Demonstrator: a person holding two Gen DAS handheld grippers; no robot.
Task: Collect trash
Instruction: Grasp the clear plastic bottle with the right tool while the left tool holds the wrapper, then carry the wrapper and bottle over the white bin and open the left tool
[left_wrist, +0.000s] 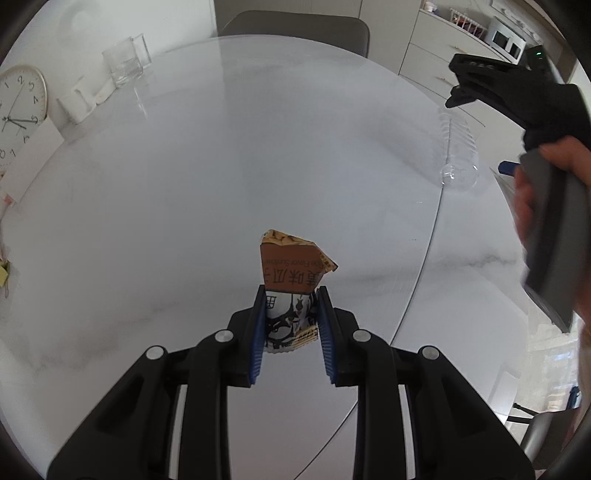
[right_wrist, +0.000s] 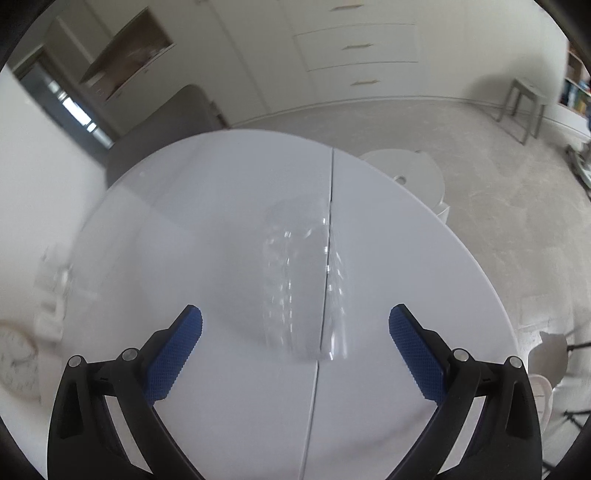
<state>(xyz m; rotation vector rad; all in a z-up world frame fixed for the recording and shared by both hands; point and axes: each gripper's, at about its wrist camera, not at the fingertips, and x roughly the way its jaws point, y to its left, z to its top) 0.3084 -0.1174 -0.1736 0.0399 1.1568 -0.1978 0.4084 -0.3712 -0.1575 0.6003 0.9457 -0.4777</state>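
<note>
Right now the left gripper (left_wrist: 290, 295) has its blue pads (left_wrist: 258, 332) pinched against a crumpled snack wrapper (left_wrist: 291, 280), brown and white with printed characters, which sticks up between the jaws at the lower middle of the left wrist view. The jaws stand narrow, pressing the packet from both sides, and the packet looks lifted off the white round table (left_wrist: 221, 166) beneath it.

Toward the right edge of that same view, a clear plastic bottle (left_wrist: 458, 151) lies on its side on the table, close to the seam that runs across the top. Above it, in the upper right, the right gripper (left_wrist: 452, 83) shows as a black shape, held by a hand (left_wrist: 561, 173) wrapped round its grey handle.

From the right wrist view, the right gripper (right_wrist: 295, 321) has its jaws spread wide, blue pads (right_wrist: 173, 354) well apart at lower left and lower right, with nothing between them touching. The bottle (right_wrist: 303, 280) lies blurred in the middle of the frame, straight ahead of the gap and along the table's seam, on the table (right_wrist: 184, 221).

At the upper left of the left wrist view, a wall clock (left_wrist: 20, 110) leans near the table's far edge, with a glass container (left_wrist: 123, 62) standing beside it. A grey chair back (left_wrist: 295, 26) sits behind the table at the top centre.
</note>
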